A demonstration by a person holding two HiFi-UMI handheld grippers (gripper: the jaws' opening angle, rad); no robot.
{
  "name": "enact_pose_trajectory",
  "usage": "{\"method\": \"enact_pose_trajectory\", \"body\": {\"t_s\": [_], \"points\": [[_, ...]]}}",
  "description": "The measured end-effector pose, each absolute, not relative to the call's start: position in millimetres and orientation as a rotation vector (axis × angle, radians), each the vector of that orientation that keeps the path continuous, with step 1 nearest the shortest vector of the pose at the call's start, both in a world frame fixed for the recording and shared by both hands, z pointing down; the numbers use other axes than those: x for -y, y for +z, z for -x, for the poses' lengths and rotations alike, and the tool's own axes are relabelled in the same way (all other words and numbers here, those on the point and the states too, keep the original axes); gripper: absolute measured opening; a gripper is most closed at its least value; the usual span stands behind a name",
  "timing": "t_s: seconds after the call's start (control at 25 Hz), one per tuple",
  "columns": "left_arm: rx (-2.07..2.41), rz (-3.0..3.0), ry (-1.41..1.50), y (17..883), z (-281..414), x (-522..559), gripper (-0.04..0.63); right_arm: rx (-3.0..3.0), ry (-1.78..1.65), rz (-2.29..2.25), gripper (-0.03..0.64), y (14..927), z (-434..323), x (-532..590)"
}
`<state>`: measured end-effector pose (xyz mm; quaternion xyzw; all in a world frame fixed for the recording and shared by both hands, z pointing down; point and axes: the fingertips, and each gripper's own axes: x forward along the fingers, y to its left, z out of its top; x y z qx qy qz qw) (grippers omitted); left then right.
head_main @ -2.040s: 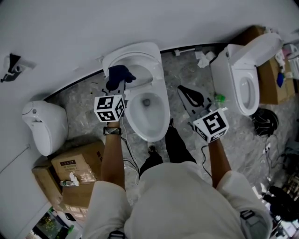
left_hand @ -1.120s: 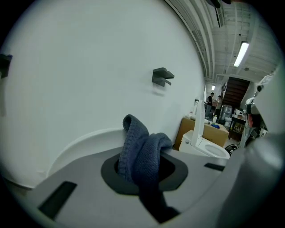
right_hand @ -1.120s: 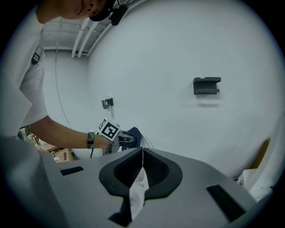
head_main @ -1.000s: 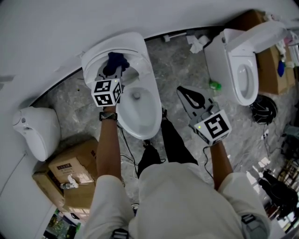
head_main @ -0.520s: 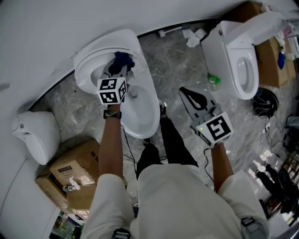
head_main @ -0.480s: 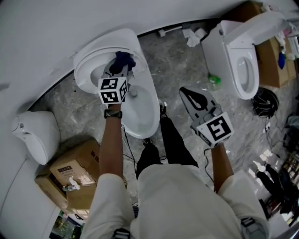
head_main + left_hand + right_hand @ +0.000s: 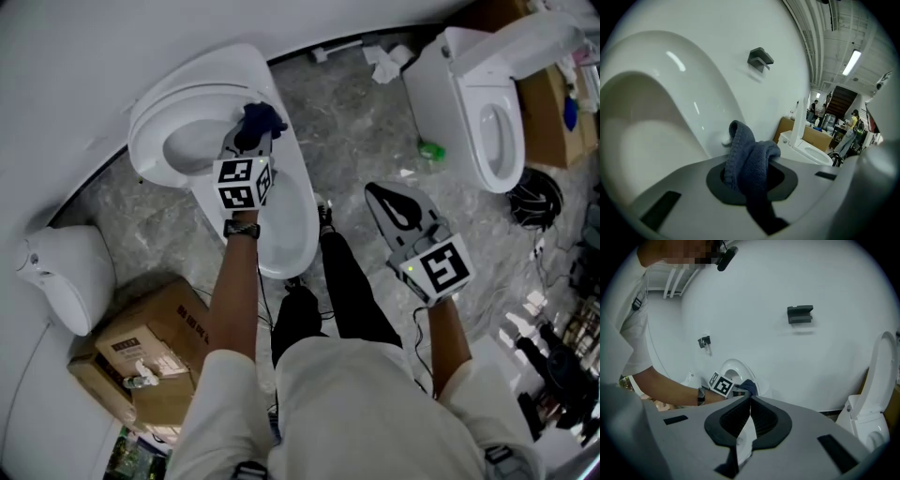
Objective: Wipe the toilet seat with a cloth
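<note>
With left tongs [image 7: 246, 148] clamping the cloth [image 7: 260, 119] and right tongs [image 7: 750, 399] closed and empty, we should press flat along the toilet seat's [image 7: 150, 117] edge.

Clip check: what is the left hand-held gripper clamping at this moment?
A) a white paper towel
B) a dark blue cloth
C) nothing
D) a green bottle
B: the left gripper view shows a dark blue cloth bunched and pinched between the jaws of the left hand-held gripper.
</note>
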<state>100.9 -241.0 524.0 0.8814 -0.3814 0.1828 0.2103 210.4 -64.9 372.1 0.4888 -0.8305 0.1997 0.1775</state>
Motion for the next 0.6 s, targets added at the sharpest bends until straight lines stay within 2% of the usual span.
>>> {"method": "enact_pose_trajectory", "body": {"t_s": [0.6], "points": [[1.046,-2.358,0.558,627,-106,202,0.040,2.287,0.641,-1.430,0.028,438,-211,28]]}}
